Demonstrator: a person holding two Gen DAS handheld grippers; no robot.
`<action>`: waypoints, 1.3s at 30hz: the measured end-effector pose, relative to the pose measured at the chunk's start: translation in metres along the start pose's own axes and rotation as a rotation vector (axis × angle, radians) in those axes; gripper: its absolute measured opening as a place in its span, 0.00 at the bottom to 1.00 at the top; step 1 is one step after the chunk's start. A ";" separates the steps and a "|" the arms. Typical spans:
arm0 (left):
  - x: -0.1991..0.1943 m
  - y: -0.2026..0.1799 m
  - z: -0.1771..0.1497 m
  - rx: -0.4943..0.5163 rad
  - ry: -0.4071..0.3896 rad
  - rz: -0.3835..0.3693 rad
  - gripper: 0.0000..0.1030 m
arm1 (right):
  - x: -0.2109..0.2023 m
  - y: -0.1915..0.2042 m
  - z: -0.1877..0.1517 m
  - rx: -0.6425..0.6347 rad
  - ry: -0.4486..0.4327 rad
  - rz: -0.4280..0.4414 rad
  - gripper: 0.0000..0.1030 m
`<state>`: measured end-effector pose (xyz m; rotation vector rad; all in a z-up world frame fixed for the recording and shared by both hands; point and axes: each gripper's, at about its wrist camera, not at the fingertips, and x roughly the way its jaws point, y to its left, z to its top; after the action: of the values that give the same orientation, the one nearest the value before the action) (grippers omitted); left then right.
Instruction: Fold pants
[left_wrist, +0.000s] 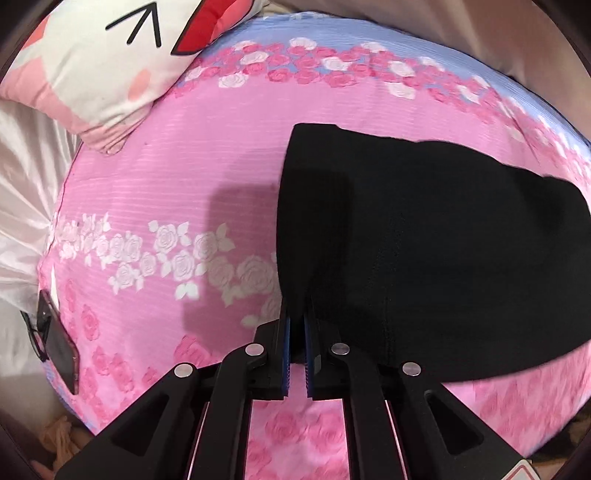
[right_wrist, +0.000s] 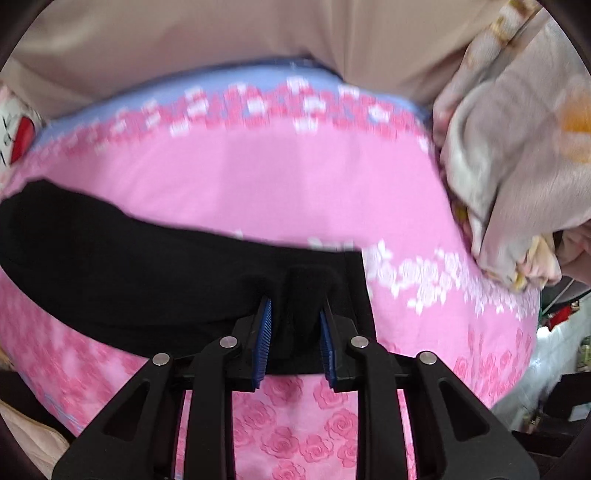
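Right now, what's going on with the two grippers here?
A person is folding black pants on a pink rose-print bedspread, with a handheld gripper in each hand. The left gripper is pinched on an edge of the pants. The right gripper straddles a bunch of the fabric near the other end, jaws wider apart; a firm grip isn't clear. A cartoon pillow and a phone lie nearby.
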<state>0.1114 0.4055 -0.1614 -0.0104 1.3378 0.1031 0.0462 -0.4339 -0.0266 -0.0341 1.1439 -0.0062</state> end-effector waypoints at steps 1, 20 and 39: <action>0.001 0.001 0.001 -0.004 -0.001 -0.001 0.05 | -0.009 -0.002 0.005 0.015 -0.032 0.002 0.22; -0.055 0.008 -0.050 -0.135 -0.011 0.184 0.49 | -0.055 -0.028 -0.055 0.528 -0.223 0.222 0.92; -0.135 -0.285 -0.013 0.018 -0.409 -0.183 0.62 | 0.022 -0.006 0.003 0.918 -0.049 0.158 0.10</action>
<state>0.0914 0.1121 -0.0484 -0.0914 0.9244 -0.0600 0.0582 -0.4404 -0.0456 0.8639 1.0047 -0.3854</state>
